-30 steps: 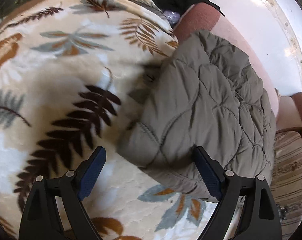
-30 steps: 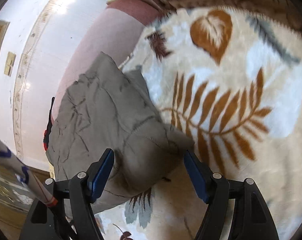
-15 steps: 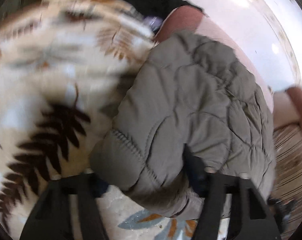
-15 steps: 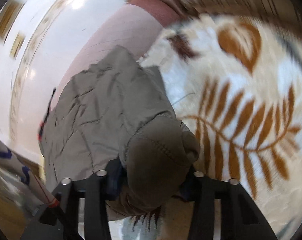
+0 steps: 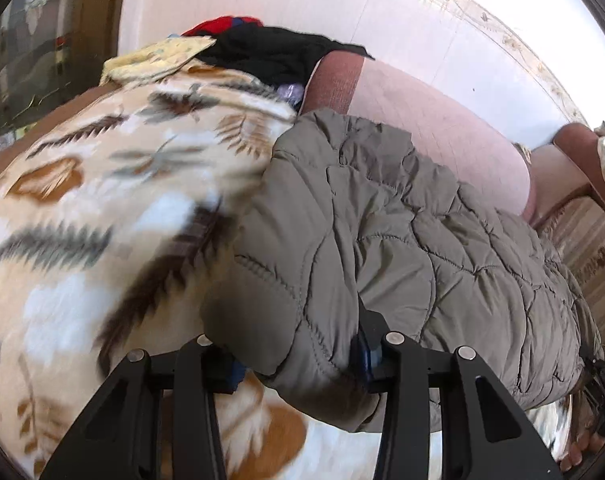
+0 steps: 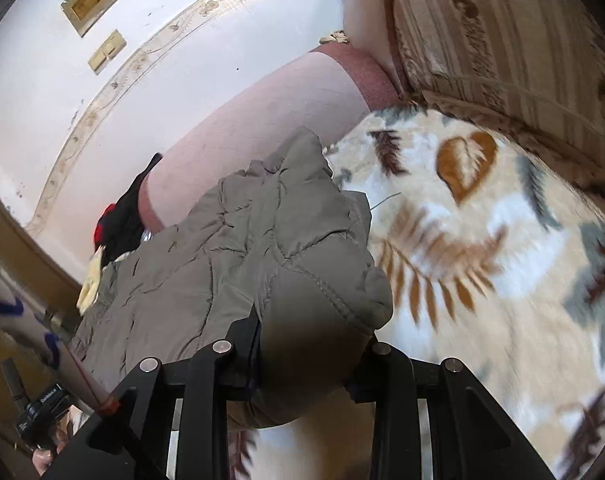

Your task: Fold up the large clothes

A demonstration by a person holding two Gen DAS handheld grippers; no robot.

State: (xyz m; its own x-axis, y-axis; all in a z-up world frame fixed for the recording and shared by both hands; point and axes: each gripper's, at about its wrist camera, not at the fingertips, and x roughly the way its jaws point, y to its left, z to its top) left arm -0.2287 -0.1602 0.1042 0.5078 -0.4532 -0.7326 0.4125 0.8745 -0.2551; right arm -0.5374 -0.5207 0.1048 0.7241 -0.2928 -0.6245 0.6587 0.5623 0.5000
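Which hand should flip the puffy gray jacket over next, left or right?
Neither alone, probably. The left gripper and right gripper are each shut on a near corner of the gray jacket. I'd move both together, folding it across the leaf-print blanket.

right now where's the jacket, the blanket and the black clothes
jacket (image 5: 402, 240), left wrist view, quilted middle panel
blanket (image 6: 482, 248), right wrist view, leaf print beside the jacket
black clothes (image 5: 270, 54), left wrist view, middle of the pile

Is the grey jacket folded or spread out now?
Folded: the jacket lies as a thick bundle on the blanket, each hand-held gripper clamping a doubled-over end.
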